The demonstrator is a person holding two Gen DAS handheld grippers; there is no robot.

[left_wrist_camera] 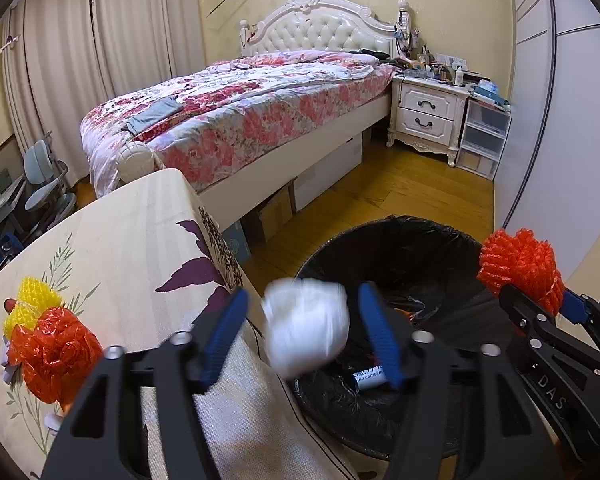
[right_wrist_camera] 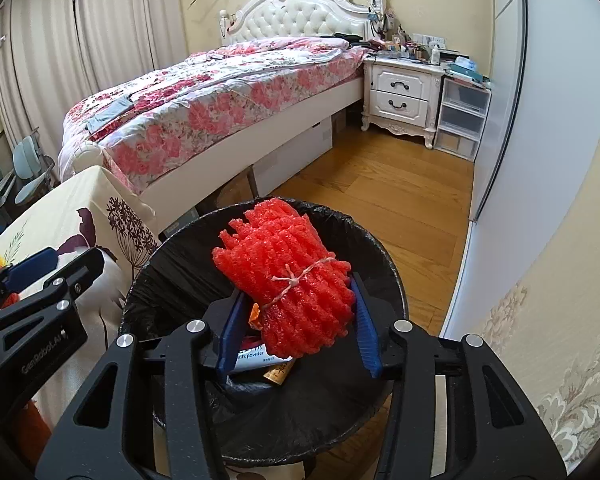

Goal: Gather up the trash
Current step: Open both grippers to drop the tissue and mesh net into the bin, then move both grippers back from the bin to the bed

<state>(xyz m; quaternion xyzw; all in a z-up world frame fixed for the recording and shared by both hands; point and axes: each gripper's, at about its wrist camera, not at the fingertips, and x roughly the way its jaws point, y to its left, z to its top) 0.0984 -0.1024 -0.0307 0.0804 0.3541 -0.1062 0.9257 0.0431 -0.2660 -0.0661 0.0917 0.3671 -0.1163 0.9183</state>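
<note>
Left gripper [left_wrist_camera: 302, 328], jaws spread, white wad [left_wrist_camera: 306, 326] loose between them above the bin [left_wrist_camera: 420, 236]; right gripper [right_wrist_camera: 296, 312] clamps red foam netting [right_wrist_camera: 288, 280] over it: release only above the liner.

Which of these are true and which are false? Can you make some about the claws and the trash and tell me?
1. The right claw is squeezing a red foam net bundle. True.
2. The bin has a white bag in it. False: its liner is black.
3. The white wad is pinched tight in the left claw. False: the pads stand apart from it, and it is blurred between them, over the bin's near edge.
4. A yellow net and an orange wad lie on the flowery tablecloth. True.
5. The red bundle is tied with string. True.
</note>
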